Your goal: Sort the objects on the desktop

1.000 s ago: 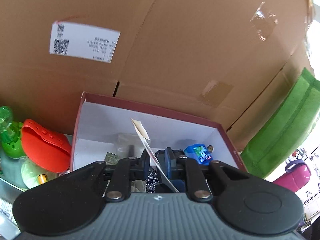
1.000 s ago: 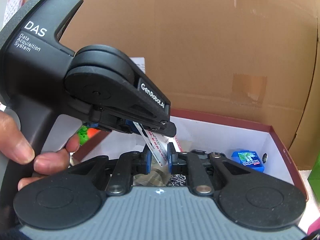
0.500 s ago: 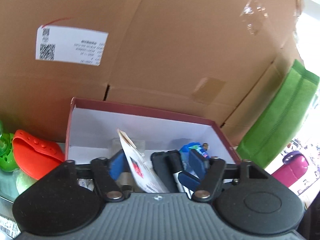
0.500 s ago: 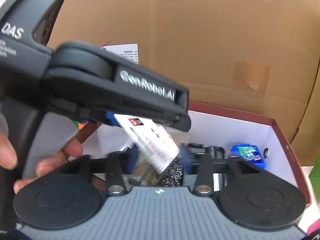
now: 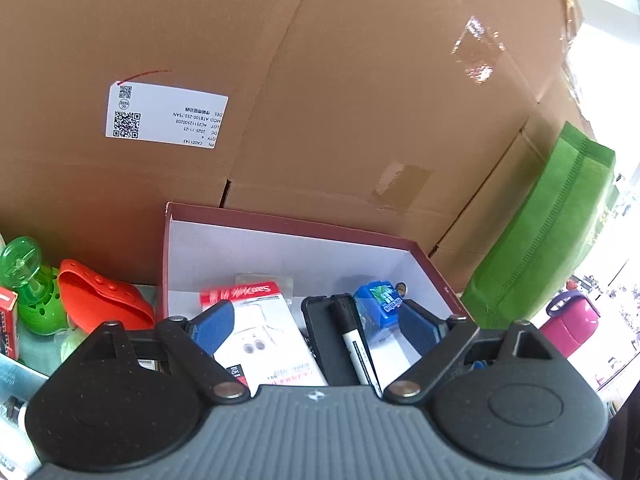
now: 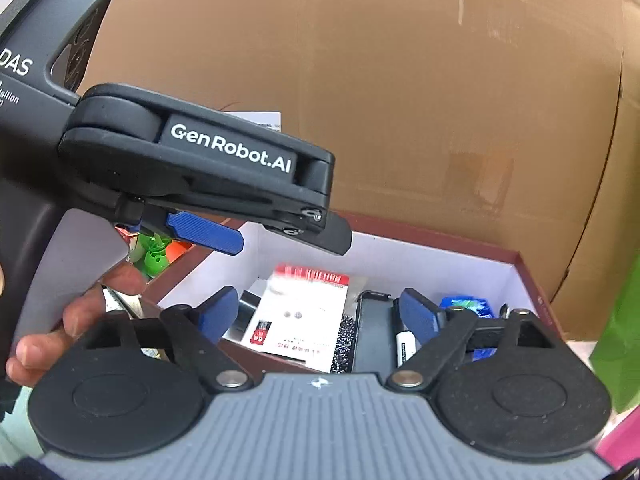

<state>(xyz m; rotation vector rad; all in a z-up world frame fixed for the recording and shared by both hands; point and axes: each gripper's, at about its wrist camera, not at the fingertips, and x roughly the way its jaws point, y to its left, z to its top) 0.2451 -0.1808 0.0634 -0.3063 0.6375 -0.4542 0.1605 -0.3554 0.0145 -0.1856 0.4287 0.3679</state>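
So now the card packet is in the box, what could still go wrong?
1. The SanDisk card packet lies loose on other items in the red box, not flat, so it may slide.
2. Both tools hang close above the box, jaws opening: the left tool or right tool could bump the black marker or the blue Mentos box when pulling away.
3. The two tools are close together and might knock each other.

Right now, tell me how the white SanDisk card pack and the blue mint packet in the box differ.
The SanDisk card pack is flat, white with a red top band; the blue mint packet is a chunkier blue block with green print. The pack is clearly the larger. It lies left of the black case, the packet to its right. Both rest inside the red-rimmed box.
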